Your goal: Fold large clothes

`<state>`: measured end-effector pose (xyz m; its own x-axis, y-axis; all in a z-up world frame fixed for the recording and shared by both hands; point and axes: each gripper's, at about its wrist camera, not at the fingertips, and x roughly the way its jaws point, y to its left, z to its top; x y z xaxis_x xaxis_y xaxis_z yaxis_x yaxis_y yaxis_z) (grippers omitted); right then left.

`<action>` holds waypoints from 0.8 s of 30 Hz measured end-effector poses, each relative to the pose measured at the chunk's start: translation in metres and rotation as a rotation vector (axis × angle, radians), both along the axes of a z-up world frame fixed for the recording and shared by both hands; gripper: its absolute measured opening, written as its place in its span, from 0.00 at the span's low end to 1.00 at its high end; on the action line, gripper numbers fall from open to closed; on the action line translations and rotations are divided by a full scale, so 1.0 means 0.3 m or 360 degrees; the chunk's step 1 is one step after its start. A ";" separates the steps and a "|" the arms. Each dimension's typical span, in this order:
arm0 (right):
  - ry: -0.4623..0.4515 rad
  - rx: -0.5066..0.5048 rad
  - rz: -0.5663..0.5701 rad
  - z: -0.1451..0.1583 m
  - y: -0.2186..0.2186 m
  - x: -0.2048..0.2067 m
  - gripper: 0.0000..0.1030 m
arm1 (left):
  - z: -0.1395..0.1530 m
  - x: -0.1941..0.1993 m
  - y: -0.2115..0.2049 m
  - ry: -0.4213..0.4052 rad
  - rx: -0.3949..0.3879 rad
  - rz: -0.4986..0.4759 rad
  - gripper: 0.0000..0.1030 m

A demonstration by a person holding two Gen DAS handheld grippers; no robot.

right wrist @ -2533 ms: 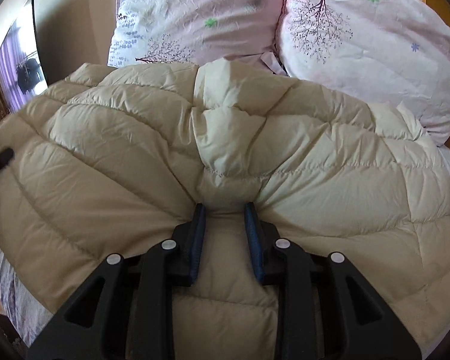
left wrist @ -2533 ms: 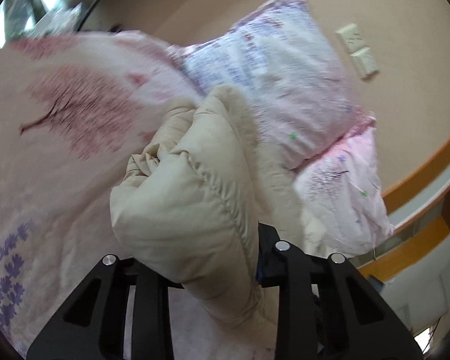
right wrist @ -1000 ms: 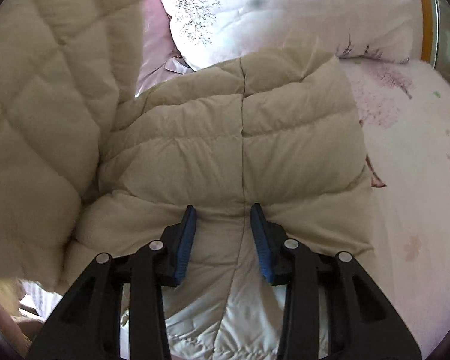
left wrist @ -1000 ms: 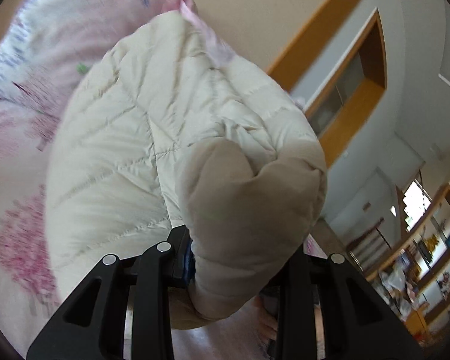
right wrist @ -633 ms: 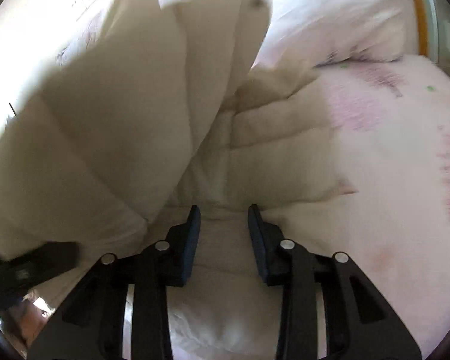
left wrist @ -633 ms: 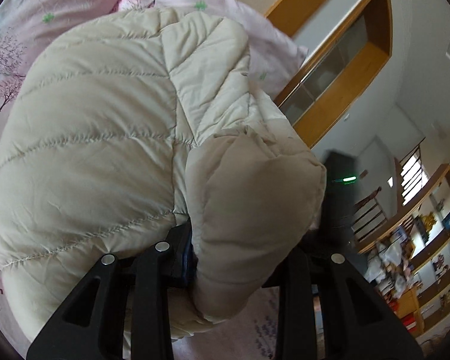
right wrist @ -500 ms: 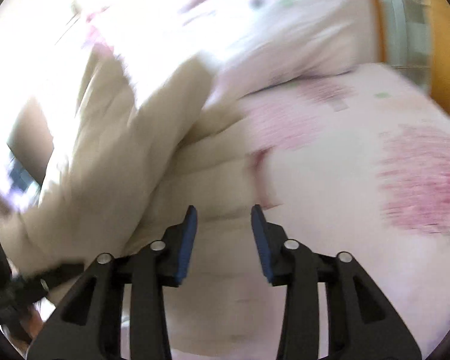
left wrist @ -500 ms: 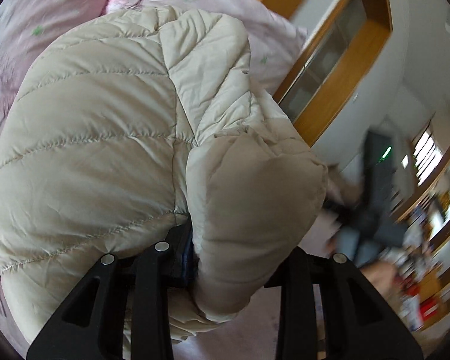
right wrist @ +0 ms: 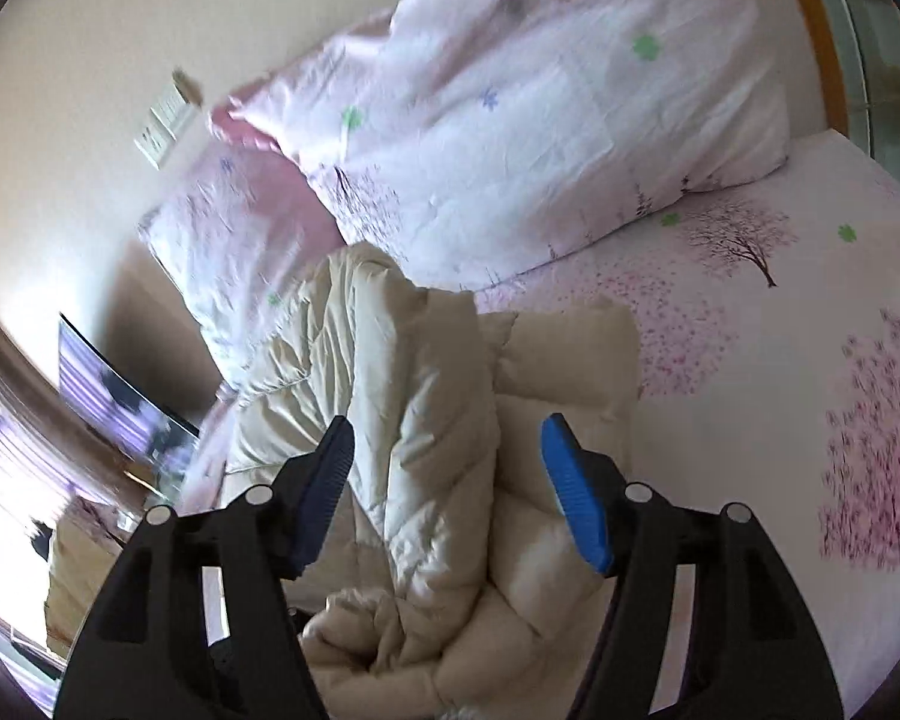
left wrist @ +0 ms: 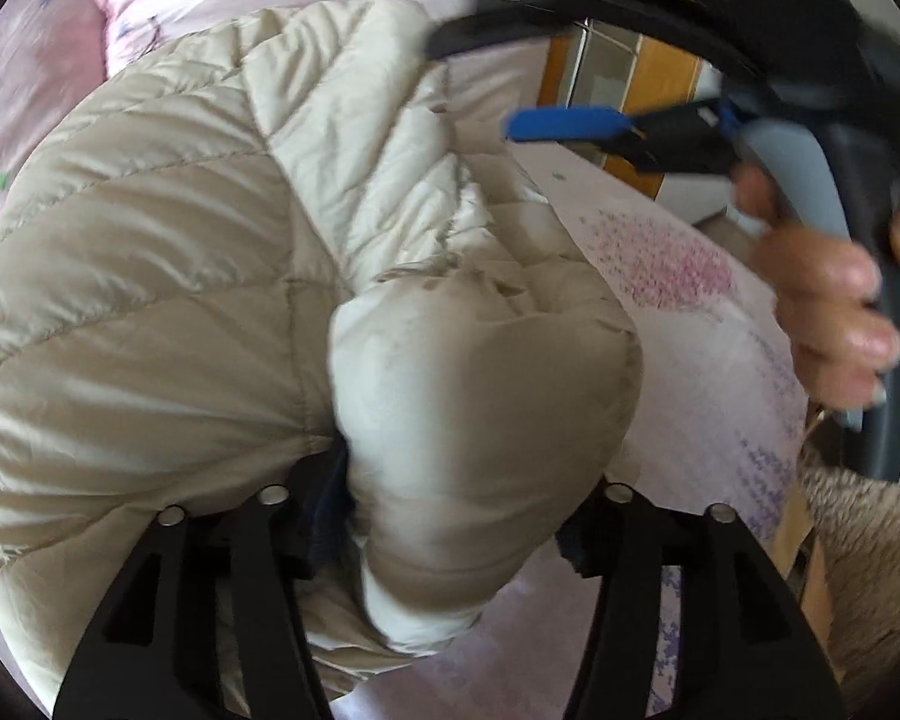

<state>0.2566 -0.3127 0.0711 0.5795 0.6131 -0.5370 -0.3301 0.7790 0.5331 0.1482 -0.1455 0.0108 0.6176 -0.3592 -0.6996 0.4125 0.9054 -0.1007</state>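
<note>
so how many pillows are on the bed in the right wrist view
2. A large pillow lies at the head of the bed by the wall; a second pillow sits left of it, partly behind the cream jacket. Others may be hidden.

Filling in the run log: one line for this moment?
left tongs: shut on cream puffer jacket | right tongs: open above it | bed: jacket part-folded

A home bedroom: a bed with a pink tree-print sheet (right wrist: 750, 372), two matching pillows (right wrist: 540, 138) against a beige wall, wall switches (right wrist: 165, 120), and what may be a television (right wrist: 114, 384), blurred.
</note>
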 end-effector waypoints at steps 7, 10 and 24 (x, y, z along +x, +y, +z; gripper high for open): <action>0.0136 -0.0007 0.0039 -0.023 0.018 0.146 0.63 | -0.017 -0.008 -0.072 -0.0094 0.0223 -0.0034 0.64; 0.0155 0.0002 0.0055 -0.033 0.025 0.168 0.32 | -0.019 -0.008 -0.081 -0.0102 0.0235 -0.0046 0.64; 0.0364 -0.0142 -0.0080 -0.192 0.000 0.261 0.16 | 0.159 -0.177 0.068 -0.0176 -0.0038 -0.0291 0.64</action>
<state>0.3351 -0.3128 0.0136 0.4650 0.5309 -0.7084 -0.1686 0.8387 0.5178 0.0951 -0.1252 0.0586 0.6131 -0.4880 -0.6212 0.5793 0.8124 -0.0665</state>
